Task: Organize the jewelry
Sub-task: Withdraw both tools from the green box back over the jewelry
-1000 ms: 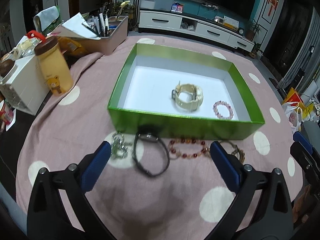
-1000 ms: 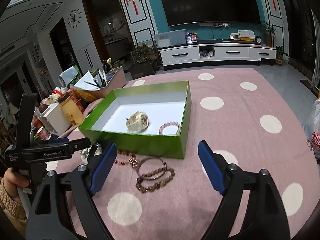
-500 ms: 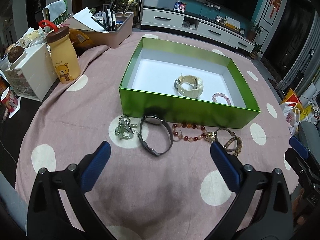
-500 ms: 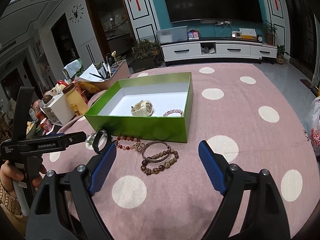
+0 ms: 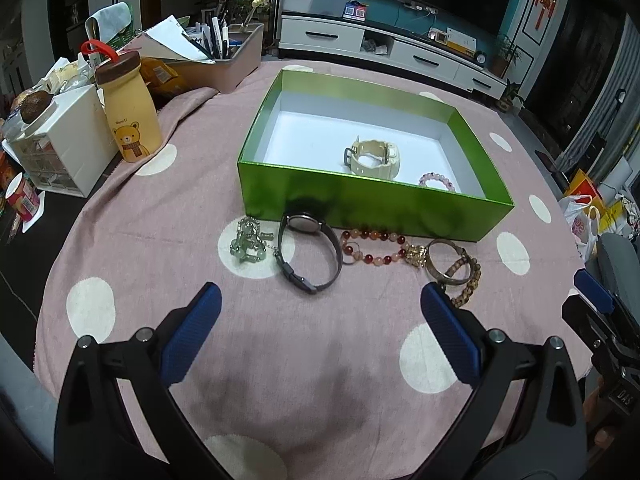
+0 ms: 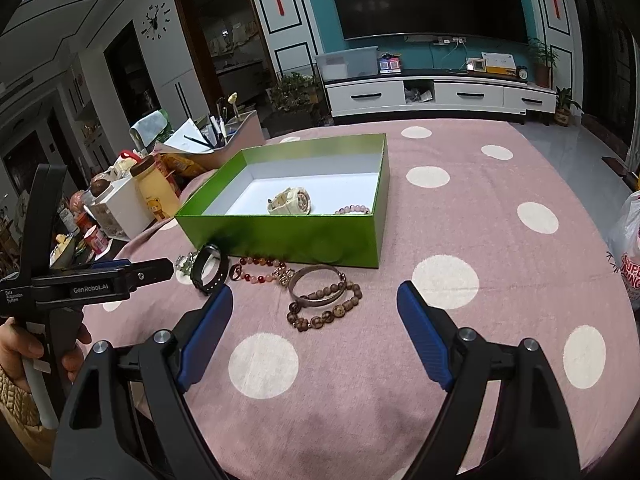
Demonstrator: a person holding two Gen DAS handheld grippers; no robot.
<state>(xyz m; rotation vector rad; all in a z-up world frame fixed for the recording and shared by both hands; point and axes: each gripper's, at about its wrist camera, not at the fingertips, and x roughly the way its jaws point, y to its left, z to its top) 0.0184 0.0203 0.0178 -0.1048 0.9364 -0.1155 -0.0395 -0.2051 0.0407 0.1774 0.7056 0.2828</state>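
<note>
Jewelry on cloth: 5 pieces lie in a row just in front of the green box's near wall: a pale green bead cluster (image 5: 247, 243), a black wristwatch (image 5: 308, 254), a red-and-orange bead strand (image 5: 374, 246), a metal bangle (image 5: 447, 262) and a brown wooden bead bracelet (image 5: 468, 285).
Overlaps: the bangle lies across the brown bracelet; the strand's gold charm touches the bangle.
Green box (image 5: 360, 212): open top, white floor; inside sit a cream wristwatch (image 5: 374, 159) and a pink bead bracelet (image 5: 437, 181), both toward the right end.
Free floor in box: the left half is bare.
Left gripper (image 5: 318, 322): jaws wide apart, nothing between them, hovering over bare cloth short of the black wristwatch.
Right gripper (image 6: 314, 322): jaws wide apart, nothing gripped; the brown bracelet lies just ahead of the gap.
Open room: the pink polka-dot tablecloth (image 6: 480, 320) is bare to the right of the box and out to the table's rounded edge.
Crowded side: a yellow bear bottle (image 5: 130, 114), a white drawer unit (image 5: 66, 142) and a pen tray (image 5: 232, 62) stand left of the box.
Cut off: in the right wrist view the left gripper's arm hides part of the bead cluster.
Hard to make out: the pink bracelet is half hidden behind the box's near wall.
</note>
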